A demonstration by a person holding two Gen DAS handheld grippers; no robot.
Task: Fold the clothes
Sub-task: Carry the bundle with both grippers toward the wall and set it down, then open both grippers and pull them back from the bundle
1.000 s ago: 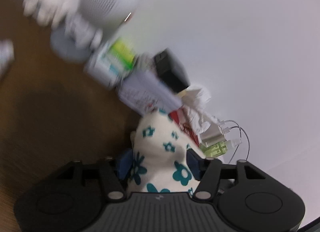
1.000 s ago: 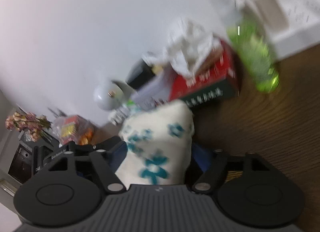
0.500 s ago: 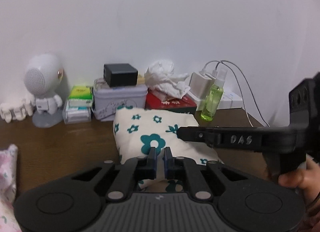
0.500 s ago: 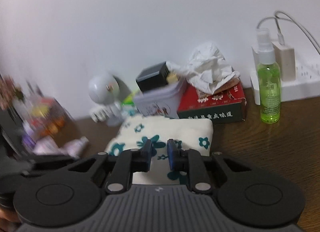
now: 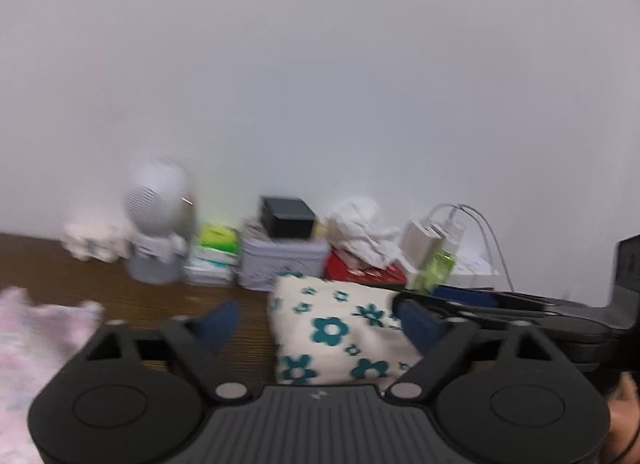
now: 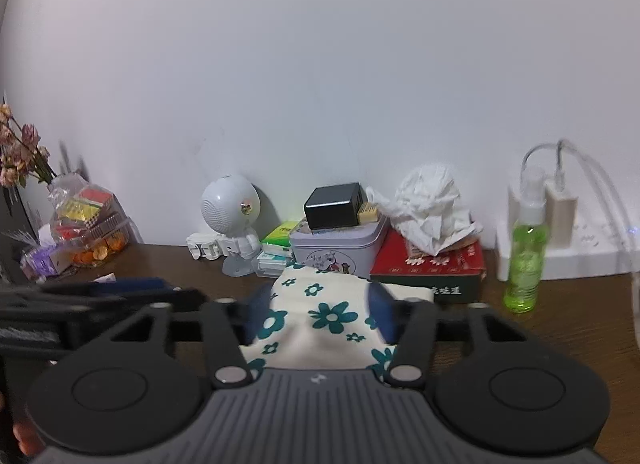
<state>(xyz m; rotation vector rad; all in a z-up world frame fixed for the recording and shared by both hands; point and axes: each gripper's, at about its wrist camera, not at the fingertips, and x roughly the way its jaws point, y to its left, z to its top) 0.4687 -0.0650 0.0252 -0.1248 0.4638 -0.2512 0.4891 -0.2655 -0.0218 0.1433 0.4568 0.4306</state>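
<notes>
**Floral piece folded and let go; pink garment looked unfolded**

We had the left gripper [image 5: 316, 316] with its jaws opening, already spread wide. Nothing was between the pads; its fingertips [image 5: 218, 318] sat over bare table [image 5: 160, 296], just left of the floral garment [image 5: 336, 334].

We had the right gripper [image 6: 320, 310] with its jaws opening too, at a medium gap. The floral garment [image 6: 320, 316] showed between the blue pads in the right wrist view, but the pads did not look pressed into the cloth, so we read it as released, not held.

Floral garment: it lay as a compact folded block on the table, its far edge touching or just in front of the grey tin [image 6: 340, 248] and the red box [image 6: 432, 270]. Edges looked fairly square. We judged this piece done.

Left of the floral garment, near the edge of the left wrist view, we had a pale pink garment [image 5: 36, 340], blurred, apparently loose and bunched. We judged that one still to fold. We couldn't tell whether more clothes sat out of view.

Clutter behind the floral garment stood upright: green spray bottle [image 6: 526, 256] and white round speaker [image 6: 230, 205].
</notes>
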